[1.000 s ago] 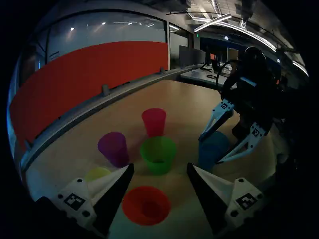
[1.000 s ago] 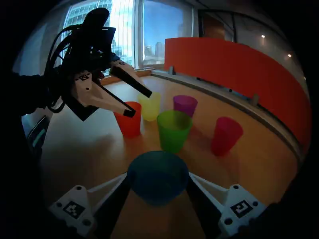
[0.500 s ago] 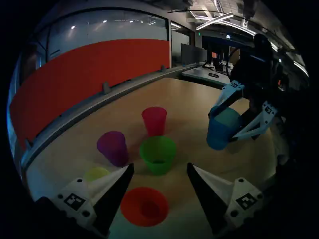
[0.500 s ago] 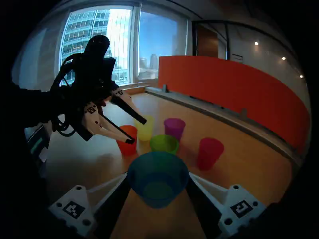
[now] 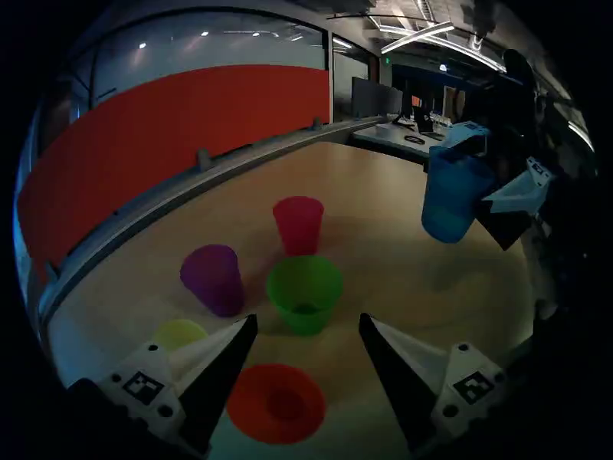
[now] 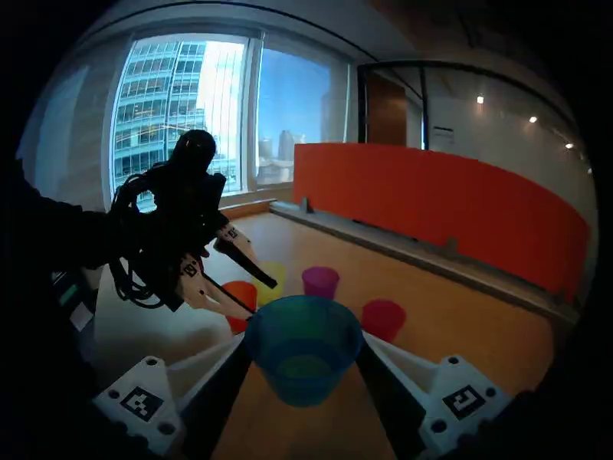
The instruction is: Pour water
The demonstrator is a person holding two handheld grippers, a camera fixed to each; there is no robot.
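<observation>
Grips the blue cup (image 6: 303,368) with the right gripper (image 6: 303,337), both fingers pressed on its sides, at bottom centre of the right gripper view. Holds it upright in the air, clear of the table (image 6: 475,337). Cannot tell whether water sits in it; shows only a greenish tint near its bottom. Shows the same cup at the upper right of the left gripper view, above the tabletop and slightly tilted.

Spreads the left gripper (image 5: 306,318) wide, pinching nothing. Frames the red cup (image 5: 276,402) at bottom centre of the left gripper view, low between the two fingers and apart from both. Places the green cup (image 5: 304,291) just above it at centre, the purple cup (image 5: 212,278) to the left of the green one, the pink cup (image 5: 299,224) above it, and the yellow cup (image 5: 178,334) at lower left, beside the left finger. Catches that wide-spread tool again at middle left of the right gripper view, its fingertips in front of the red and yellow cups.
</observation>
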